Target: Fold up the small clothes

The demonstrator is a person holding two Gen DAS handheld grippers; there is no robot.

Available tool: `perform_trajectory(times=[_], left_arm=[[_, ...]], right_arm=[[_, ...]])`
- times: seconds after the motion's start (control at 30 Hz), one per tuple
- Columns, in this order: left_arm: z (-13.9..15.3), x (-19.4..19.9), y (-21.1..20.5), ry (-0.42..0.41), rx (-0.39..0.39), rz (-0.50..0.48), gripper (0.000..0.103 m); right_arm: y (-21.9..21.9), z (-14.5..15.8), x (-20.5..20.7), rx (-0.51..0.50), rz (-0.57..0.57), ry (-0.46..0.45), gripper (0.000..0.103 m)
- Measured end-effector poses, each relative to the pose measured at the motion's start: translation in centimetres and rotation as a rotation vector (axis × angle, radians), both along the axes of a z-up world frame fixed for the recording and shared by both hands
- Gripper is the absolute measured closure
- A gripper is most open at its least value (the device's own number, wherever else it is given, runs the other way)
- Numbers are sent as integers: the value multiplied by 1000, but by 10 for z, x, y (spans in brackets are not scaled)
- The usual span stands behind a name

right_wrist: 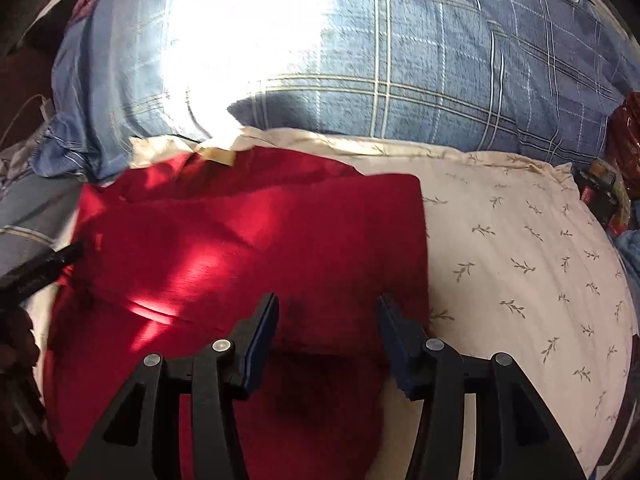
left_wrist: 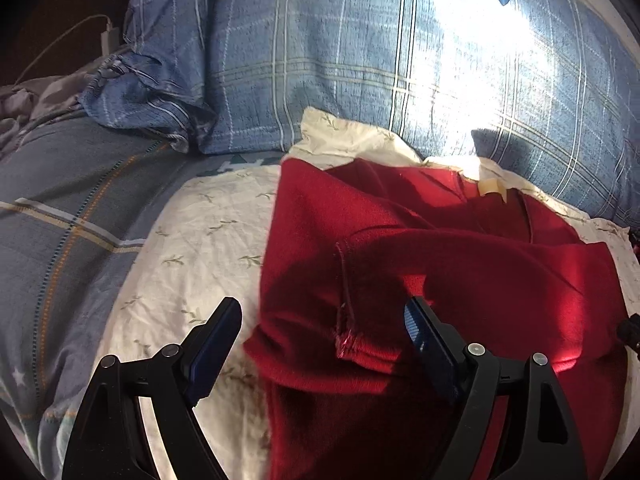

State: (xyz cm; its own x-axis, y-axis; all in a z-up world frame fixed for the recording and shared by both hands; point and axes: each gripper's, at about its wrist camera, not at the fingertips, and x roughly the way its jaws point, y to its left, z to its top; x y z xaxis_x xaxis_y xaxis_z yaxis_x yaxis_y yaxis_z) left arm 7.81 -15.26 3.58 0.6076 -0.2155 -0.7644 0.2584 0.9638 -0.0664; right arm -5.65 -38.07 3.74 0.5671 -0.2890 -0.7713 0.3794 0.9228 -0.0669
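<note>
Red garment (left_wrist: 420, 248) lies partly folded on a cream leaf-print pillow (left_wrist: 200, 240) on the bed, with a blue plaid pillow (left_wrist: 320, 60) behind it. Pale label (left_wrist: 490, 188) shows at the far edge. One hemmed flap is folded across the top; its stitched seam faces the left wrist camera. Left claw (left_wrist: 320, 320): jaws spread wide, nothing between the pads, poised over the garment's left edge. Right claw (right_wrist: 326, 316): jaws apart, released, over the near right part of the garment, pads not pressing cloth. White charger cable (left_wrist: 80, 36) sits far left, off the bedding.
</note>
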Motion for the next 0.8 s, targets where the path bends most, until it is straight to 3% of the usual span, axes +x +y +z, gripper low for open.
perform_trajectory(times=[0.2,0.8], left_arm=[[22,-30,23,-22,-60,23,19],[52,-81,42,-46,-82,15,19]], right_arm=[[31,7,-3,9,38,-28,45],[79,10,-12,-40,86,12,40]])
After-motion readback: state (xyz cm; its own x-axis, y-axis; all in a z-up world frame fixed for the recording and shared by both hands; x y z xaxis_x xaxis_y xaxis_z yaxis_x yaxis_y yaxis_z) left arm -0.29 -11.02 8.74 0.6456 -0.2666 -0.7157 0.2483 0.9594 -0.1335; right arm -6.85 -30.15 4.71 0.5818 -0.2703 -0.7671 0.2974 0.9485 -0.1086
